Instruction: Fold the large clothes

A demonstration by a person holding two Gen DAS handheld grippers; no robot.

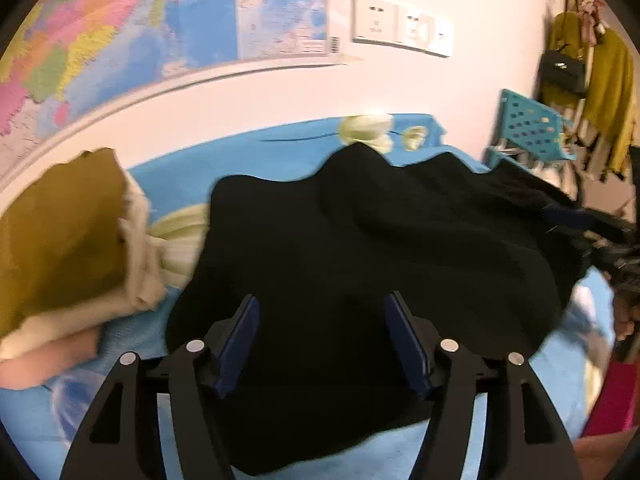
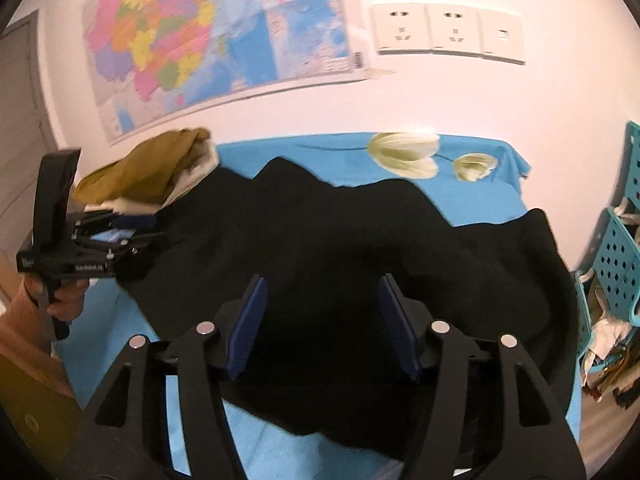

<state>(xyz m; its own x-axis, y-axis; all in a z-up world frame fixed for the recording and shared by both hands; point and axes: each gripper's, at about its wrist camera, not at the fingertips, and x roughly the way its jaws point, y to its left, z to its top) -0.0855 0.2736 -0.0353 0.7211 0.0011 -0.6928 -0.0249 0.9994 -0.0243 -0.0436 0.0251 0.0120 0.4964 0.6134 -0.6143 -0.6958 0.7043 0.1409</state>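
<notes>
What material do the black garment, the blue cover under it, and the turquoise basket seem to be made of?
Black garment: probably a soft, matte knit or fleece; it drapes in rounded folds with no shine. Blue cover: thin woven cloth, smooth, printed with pale tulips. Turquoise basket: rigid moulded plastic, judging by its regular punched holes and slight sheen.
</notes>
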